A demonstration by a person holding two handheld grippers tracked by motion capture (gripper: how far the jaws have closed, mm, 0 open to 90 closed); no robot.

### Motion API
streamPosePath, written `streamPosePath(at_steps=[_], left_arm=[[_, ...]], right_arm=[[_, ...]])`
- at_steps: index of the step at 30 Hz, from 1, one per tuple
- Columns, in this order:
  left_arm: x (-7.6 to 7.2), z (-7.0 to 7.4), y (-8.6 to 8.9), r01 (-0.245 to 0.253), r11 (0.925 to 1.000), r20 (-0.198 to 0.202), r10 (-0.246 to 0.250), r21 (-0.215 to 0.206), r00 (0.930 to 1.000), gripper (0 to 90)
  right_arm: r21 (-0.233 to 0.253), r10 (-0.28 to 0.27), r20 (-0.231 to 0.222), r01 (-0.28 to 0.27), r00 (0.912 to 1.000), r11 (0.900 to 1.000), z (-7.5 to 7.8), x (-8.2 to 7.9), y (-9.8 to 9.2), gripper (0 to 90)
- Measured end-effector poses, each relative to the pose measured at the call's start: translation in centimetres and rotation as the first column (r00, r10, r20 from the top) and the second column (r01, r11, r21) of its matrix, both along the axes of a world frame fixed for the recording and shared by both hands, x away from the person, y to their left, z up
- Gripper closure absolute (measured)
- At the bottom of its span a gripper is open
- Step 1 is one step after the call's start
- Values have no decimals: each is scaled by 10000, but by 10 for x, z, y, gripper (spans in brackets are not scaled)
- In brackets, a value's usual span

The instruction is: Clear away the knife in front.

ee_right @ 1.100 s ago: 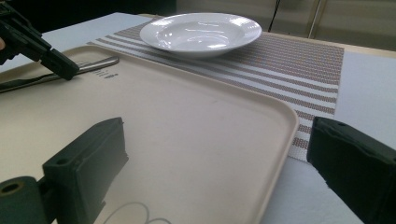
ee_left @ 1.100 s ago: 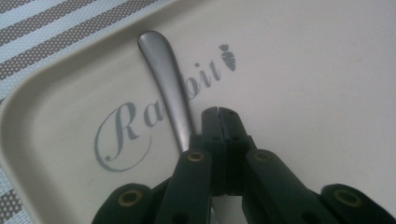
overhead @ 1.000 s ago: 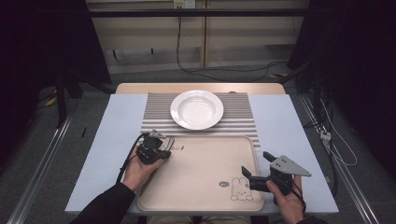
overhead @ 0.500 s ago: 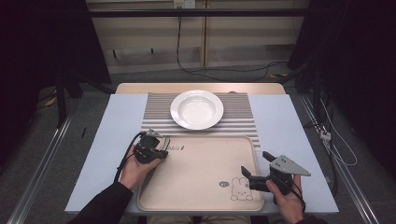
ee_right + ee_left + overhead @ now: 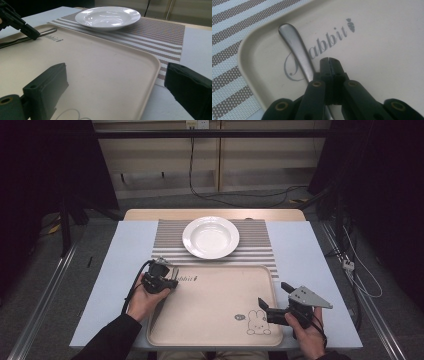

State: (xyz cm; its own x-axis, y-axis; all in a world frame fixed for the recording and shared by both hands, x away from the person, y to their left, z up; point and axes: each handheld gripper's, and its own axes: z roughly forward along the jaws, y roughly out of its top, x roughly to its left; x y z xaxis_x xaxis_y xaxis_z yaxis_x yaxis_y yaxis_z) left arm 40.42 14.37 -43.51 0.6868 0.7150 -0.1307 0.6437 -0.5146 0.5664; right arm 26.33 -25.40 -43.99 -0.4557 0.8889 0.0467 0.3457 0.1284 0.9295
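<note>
Two grippers over tray (image 5: 215, 320).
Left gripper (image 5: 329, 65) jaws together beside spoon (image 5: 295, 48); right gripper (image 5: 112, 92) jaws apart at tray edge.

1. In the high view the pale blue worktop (image 5: 120, 265) is evenly and brightly lit from above, while the floor and surroundings beyond its edges fall into deep darkness.
2. The white round ceramic plate (image 5: 210, 237) shows soft glare on its rim; in the right gripper view its bowl carries bright white highlights.
3. Shadows on the beige plastic tray (image 5: 220, 305) are faint and short.
4. In the left gripper view the black jaws are blurred up close; the grey metal spoon handle (image 5: 295, 47) gleams dully.
5. In the right gripper view the near jaws are soft and out of focus.
</note>
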Motion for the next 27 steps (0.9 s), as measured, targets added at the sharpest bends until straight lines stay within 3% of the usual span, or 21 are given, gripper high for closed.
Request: streamPosePath(at_steps=[7,19,25,27], left_arm=[[0,2,6,-78,9997,-24,79,230,10000,900],[0,2,10,-122,9996,-111,124,241,9999,900],[-2,0,20,-275,9992,-445,262,-283,9987,900],[-2,0,20,-237,9994,-398,226,-265,9990,900]], right_arm=[[-5,-9,-2,9,10000,10000,0,0,0,44],[-51,-3,32,3,10000,10000,0,-1,-1,44],[-58,-17,22,17,10000,10000,0,-1,-1,44],[-59,-29,3,29,10000,10000,0,0,-1,44]])
